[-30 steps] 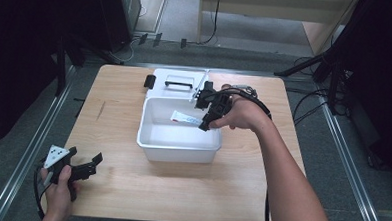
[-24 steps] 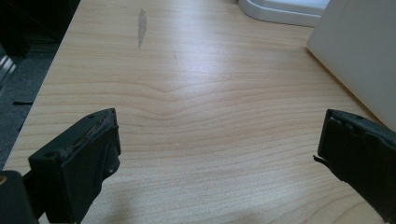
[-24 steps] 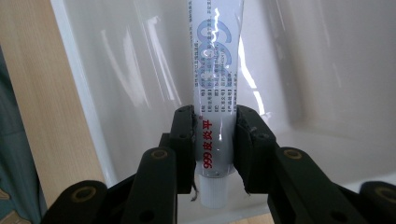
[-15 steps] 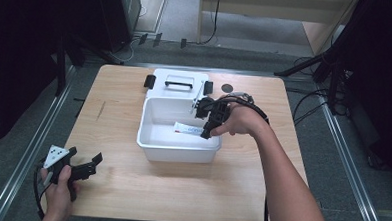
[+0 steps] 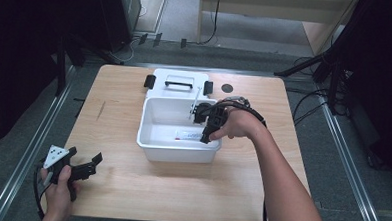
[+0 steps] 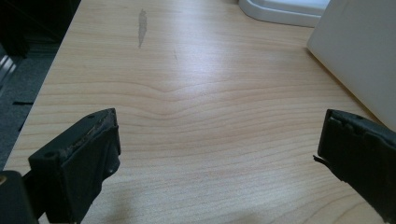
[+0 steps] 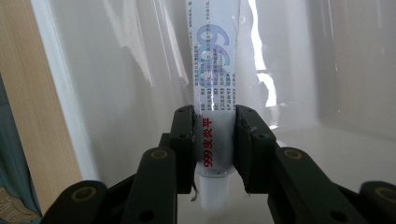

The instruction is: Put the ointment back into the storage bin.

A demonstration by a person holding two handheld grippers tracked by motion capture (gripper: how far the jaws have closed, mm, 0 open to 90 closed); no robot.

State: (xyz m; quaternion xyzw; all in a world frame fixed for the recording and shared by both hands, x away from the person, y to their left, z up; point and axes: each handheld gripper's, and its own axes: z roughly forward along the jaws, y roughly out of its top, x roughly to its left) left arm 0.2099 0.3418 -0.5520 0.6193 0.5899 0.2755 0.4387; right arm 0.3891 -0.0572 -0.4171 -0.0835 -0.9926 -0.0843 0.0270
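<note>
- My right gripper [image 7: 213, 140] has its fingers pinching the ointment tube [image 7: 215, 88] near the cap, low inside the white bin [image 5: 152, 138].
- Placing looks nearly done; release remains.
- My left gripper [image 6: 219, 149] idles over the table [image 6: 187, 93], fingers spread, empty.

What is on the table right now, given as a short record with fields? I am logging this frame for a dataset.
surface: wooden table
container: white bin, open, mid-table
lid: white lid with handle, lying behind the bin
held item: white tube with red and blue print, cap toward the camera
right tongs: shut on the tube near its cap, inside the bin
left tongs: open, holding nothing, over bare table at the near left corner
</note>
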